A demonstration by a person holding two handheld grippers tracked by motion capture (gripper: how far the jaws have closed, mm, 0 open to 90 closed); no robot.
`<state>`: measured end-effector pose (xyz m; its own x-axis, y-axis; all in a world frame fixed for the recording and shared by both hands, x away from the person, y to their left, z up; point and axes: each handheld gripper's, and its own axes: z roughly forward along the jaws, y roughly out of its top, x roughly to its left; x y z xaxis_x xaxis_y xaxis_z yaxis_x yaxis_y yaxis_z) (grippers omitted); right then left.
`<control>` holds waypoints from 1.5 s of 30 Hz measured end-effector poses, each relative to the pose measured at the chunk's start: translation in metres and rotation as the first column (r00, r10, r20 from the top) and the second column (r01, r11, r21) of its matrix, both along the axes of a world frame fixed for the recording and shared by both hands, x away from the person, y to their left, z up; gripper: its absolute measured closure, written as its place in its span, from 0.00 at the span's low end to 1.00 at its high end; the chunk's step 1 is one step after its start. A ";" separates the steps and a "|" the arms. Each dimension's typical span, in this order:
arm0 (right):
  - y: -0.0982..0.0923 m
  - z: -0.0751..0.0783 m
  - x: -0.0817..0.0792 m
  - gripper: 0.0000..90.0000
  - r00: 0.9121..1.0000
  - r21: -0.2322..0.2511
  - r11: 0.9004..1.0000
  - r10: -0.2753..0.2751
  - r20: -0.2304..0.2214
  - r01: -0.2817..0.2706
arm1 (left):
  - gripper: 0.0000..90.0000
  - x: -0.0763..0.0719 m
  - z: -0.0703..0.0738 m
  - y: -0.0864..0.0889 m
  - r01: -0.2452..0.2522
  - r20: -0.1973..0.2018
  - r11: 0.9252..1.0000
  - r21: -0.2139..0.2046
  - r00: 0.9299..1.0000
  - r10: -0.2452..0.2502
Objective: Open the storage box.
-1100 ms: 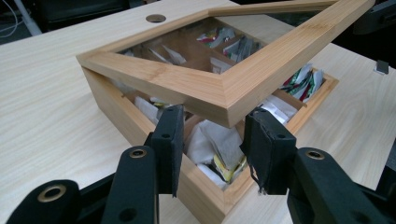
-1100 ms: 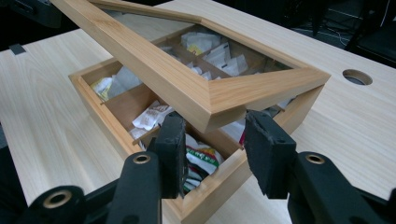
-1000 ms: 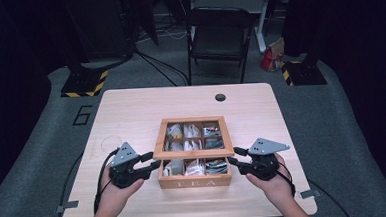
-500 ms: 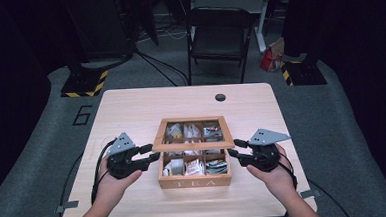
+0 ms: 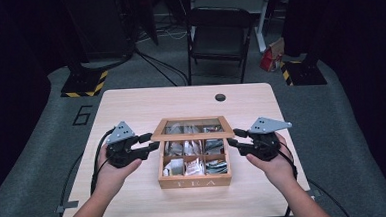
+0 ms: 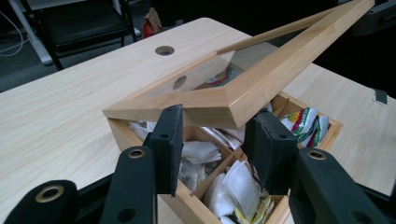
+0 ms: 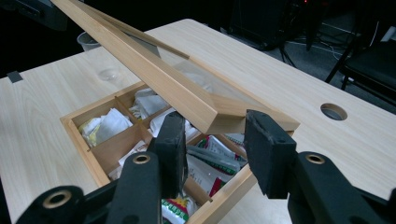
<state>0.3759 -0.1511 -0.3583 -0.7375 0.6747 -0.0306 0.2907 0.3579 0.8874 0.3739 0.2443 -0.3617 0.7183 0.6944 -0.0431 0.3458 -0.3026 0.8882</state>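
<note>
I prop the glass-paned wooden lid from both sides, my left hand-held gripper and right hand-held gripper spread beneath its front corners, sharing its weight so the hinged frame tilts evenly above the compartmented wooden tea box on the desk.

Tea box pale wood, matt; lid glass-paned; table smooth wood.

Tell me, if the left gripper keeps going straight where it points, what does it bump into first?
Most likely the lifted wooden lid of the tea box. The left gripper points at the lid's corner, which sits just past its open jaws. Whether they already touch it is hard to tell.
</note>
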 end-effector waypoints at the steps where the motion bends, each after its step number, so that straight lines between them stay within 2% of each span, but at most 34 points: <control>1: 0.000 0.001 0.000 0.65 1.000 0.002 1.000 -0.002 -0.004 0.002 | 0.64 0.001 0.001 0.000 0.004 0.001 1.000 0.001 1.000 -0.004; 7: 0.001 0.006 0.005 0.64 1.000 -0.005 1.000 -0.007 0.009 0.007 | 0.64 0.006 0.004 -0.001 -0.004 0.020 1.000 0.001 1.000 0.004; 13: 0.000 0.009 0.012 0.65 1.000 0.034 0.999 -0.008 0.001 0.008 | 0.64 0.014 0.004 0.001 -0.018 0.026 1.000 0.001 0.999 0.018; 16: 0.000 0.012 0.015 0.65 1.000 0.045 0.999 -0.012 -0.003 0.012 | 0.64 0.020 0.001 0.001 -0.031 0.028 1.000 0.003 0.999 0.031; 19: 0.000 0.015 0.018 0.65 1.000 0.044 0.999 -0.013 0.001 0.013 | 0.64 0.027 -0.002 -0.002 -0.043 0.027 0.999 0.030 0.999 0.042; 23: 0.001 0.018 0.021 0.65 1.000 0.047 0.999 -0.018 0.003 0.017 | 0.63 0.037 -0.006 -0.006 -0.054 0.035 0.998 0.040 0.998 0.052; 27: 0.000 0.020 0.023 0.65 1.000 0.048 0.999 -0.015 0.006 0.015 | 0.63 0.044 -0.008 -0.010 -0.069 0.041 0.997 0.036 0.997 0.067; 30: 0.000 0.021 0.024 0.65 1.000 0.051 0.999 -0.010 0.002 0.010 | 0.63 0.046 -0.007 -0.011 -0.076 0.049 0.997 0.027 0.996 0.075; 34: 0.001 0.022 0.027 0.65 1.000 0.048 0.999 -0.017 0.010 0.016 | 0.64 0.048 -0.006 -0.013 -0.086 0.072 0.996 0.036 0.994 0.083; 45: 0.002 0.020 0.038 0.60 1.000 0.056 0.998 -0.021 0.016 0.020 | 0.64 0.053 -0.003 -0.012 -0.082 0.062 0.996 0.027 0.995 0.080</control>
<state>0.4139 -0.1492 -0.3386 -0.7232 0.6906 -0.0043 0.2824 0.3015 0.9107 0.4265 0.2325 -0.3648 0.6603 0.7507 0.0203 0.3161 -0.3023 0.8993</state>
